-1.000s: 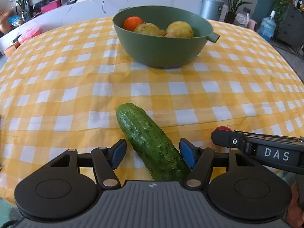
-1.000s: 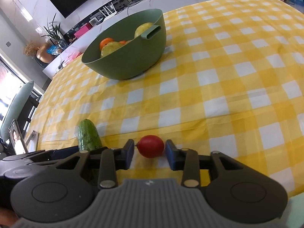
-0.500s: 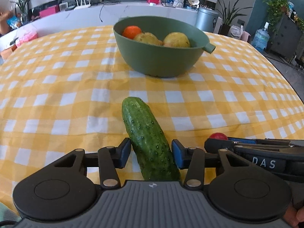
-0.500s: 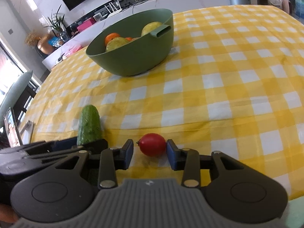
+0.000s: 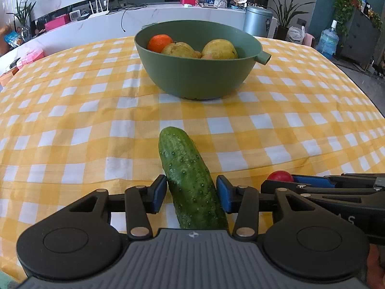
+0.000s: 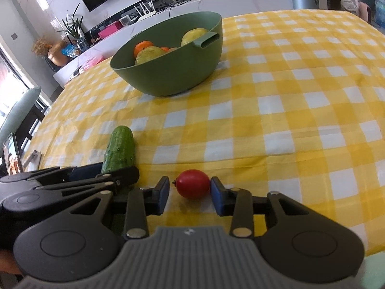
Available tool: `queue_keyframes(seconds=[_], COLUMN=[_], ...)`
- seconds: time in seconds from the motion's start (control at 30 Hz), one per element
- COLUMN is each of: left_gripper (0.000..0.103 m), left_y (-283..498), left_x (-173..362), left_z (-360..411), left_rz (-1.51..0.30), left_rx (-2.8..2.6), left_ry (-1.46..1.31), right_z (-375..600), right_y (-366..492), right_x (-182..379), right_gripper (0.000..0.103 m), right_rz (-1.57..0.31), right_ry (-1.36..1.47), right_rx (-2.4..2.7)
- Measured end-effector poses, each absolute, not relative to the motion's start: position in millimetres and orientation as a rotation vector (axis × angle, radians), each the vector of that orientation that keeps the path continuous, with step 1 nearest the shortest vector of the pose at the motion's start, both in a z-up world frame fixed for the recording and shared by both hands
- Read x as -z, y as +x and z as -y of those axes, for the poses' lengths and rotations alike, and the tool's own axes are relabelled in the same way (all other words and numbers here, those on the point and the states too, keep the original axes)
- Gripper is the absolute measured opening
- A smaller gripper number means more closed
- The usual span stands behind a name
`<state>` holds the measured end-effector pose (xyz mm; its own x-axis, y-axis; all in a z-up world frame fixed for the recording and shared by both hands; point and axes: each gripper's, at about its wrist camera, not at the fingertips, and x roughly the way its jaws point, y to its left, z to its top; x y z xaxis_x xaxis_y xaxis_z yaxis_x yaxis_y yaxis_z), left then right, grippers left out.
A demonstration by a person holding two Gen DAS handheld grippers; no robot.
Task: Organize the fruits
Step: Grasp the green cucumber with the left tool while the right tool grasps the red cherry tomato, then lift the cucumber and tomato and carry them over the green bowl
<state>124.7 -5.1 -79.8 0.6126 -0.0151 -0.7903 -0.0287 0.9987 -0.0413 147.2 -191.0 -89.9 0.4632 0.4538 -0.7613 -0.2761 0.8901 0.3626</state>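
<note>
The jaws of the left gripper (image 5: 191, 193) were around one cucumber (image 5: 190, 180). The left pad touched its side, and the right pad was just beside the skin, so I cannot tell if the grip was already firm. The jaws of the right gripper (image 6: 190, 191) stood on both sides of one small red tomato (image 6: 193, 183). The right pad touched it, and a thin gap was visible at the left pad, so these jaws were spread a little and not pinching.

The cucumber was dark green with many small bumps and a rounded far end. It lay on the surface with this end pointing toward the bowl. The tomato was smooth, oval and shiny, with a tiny stem point on its left. It rested on the surface, near the cucumber, to its right.

The surface was covered with a yellow and white checked cloth (image 5: 72, 125). Farther away stood one green bowl (image 5: 199, 77) with a short spout on its side, well apart from both grippers. Inside the bowl I could count one orange (image 5: 159, 42) and two yellow pears (image 5: 219, 49). A little more fruit showed between them, but it was too hidden to name.
</note>
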Motion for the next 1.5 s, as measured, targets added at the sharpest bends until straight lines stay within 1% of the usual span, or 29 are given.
queue_keyframes(seconds=[0.03, 0.1, 0.13, 0.17, 0.23, 0.27, 0.57, 0.8, 1.13, 1.33, 1.5], left_gripper=[0.057, 0.056, 0.052, 0.051, 0.049, 0.049, 0.045, 0.044, 0.044, 0.044, 0.044], left_y=[125.8, 126.8, 126.3, 125.7, 124.2, 123.8, 122.1, 134.2, 191.7, 234.0, 259.8], left_x=[81.9, 84.4, 84.5, 84.0, 83.8, 83.1, 56.3, 15.7, -34.0, -41.9, -28.5], left_z=[2.8, 0.1, 1.6, 4.1, 6.8, 6.8, -1.9, -9.3, -22.8, -28.3, -30.6], left_rz=[-0.918, -0.924, -0.917, -0.913, -0.905, -0.902, -0.827, -0.722, -0.640, -0.621, -0.676], left_rx=[-0.005, 0.002, 0.010, 0.009, 0.013, 0.016, 0.030, 0.058, 0.123, 0.137, 0.139], left_ry=[-0.076, -0.109, -0.101, -0.086, -0.073, -0.075, -0.101, -0.092, -0.192, -0.206, -0.259], right_z=[190.0, 190.6, 191.7, 192.3, 193.7, 194.4, 200.2, 207.1, 208.9, 202.2, 187.7], right_y=[147.0, 147.5, 147.9, 148.2, 148.6, 149.2, 148.5, 151.5, 192.5, 228.2, 256.6], right_x=[89.8, 89.5, 89.7, 89.9, 90.0, 90.5, 82.4, 60.3, 11.5, -2.9, -0.7], right_gripper=[0.035, 0.034, 0.034, 0.031, 0.029, 0.026, 0.026, 0.026, 0.026, 0.026, 0.026], right_rz=[-0.992, -0.993, -0.995, -0.995, -0.997, -1.000, -0.963, -0.847, -0.649, -0.574, -0.577], right_ry=[0.190, 0.194, 0.202, 0.206, 0.222, 0.229, 0.282, 0.268, 0.249, 0.254, 0.233], right_rx=[-0.452, -0.450, -0.450, -0.449, -0.452, -0.453, -0.464, -0.453, -0.474, -0.478, -0.480])
